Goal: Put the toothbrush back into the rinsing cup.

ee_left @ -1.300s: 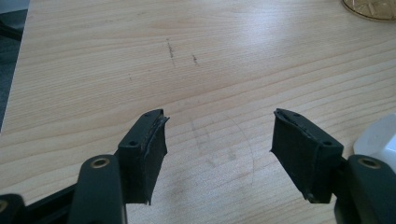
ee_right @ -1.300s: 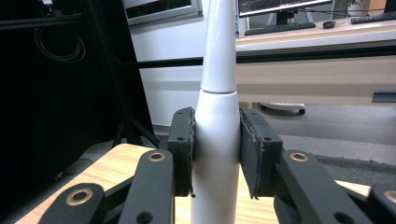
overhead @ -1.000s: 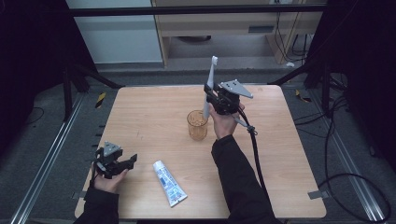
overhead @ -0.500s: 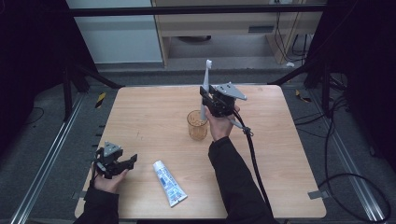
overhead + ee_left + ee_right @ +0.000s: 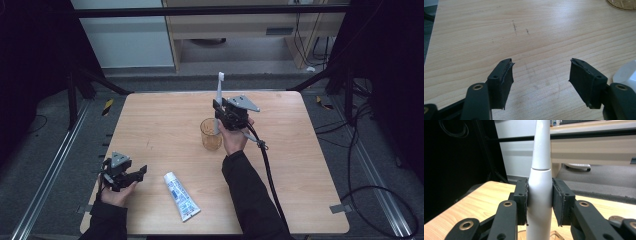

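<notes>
the toothbrush runs past the top and bottom edges in the right gripper view, its head unseen, while the amber cup and white tube are clipped at the left gripper view's edges.

Light wooden square surface with visible grain, a few dark scratch marks and a faint ring stain on its near-left part. It stands on dark grey speckled carpet floor. A silvery metal rail lies on the floor along the left side, and black cables loop over the floor at right. Black metal frame bars cross above the far edge, with slanted black struts behind the corners. Beyond stand a pale grey-white cabinet panel and a beige wooden desk. Black curtains close both sides. Yellow-black striped tape marks the floor at far left. Lighting is even, from overhead.
</notes>
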A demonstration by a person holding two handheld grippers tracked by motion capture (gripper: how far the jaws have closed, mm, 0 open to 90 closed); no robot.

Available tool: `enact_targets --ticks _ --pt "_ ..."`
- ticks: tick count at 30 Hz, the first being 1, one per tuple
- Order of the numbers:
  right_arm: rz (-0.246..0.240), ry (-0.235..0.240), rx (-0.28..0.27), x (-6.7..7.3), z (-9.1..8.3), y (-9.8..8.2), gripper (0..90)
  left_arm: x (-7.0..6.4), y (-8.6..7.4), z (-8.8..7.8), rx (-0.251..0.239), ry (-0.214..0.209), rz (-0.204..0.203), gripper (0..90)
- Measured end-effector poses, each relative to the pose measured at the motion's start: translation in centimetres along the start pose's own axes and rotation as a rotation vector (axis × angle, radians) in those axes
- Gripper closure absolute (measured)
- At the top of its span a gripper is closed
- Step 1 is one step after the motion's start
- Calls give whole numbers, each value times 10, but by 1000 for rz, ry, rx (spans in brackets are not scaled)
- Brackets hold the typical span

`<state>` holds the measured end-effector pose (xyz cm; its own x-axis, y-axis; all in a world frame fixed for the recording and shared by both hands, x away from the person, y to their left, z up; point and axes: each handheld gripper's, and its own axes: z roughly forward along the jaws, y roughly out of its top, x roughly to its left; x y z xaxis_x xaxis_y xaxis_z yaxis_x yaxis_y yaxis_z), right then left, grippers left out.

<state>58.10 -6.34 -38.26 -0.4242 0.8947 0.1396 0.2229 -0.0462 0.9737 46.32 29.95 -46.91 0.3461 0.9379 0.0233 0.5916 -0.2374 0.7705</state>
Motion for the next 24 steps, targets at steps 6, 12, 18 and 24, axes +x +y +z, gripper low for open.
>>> enact_targets --ticks 6,12,18,24 --pt "4 -5 20 -1 1 -9 675 0 0 0 1 0 2 345" --pt "8 -11 29 0 2 -17 674 0 0 0 1 0 2 344" --pt "10 -11 51 -1 3 -25 674 0 0 0 0 1 1 345" --pt "7 -10 84 1 5 -29 673 0 0 0 1 0 3 344"
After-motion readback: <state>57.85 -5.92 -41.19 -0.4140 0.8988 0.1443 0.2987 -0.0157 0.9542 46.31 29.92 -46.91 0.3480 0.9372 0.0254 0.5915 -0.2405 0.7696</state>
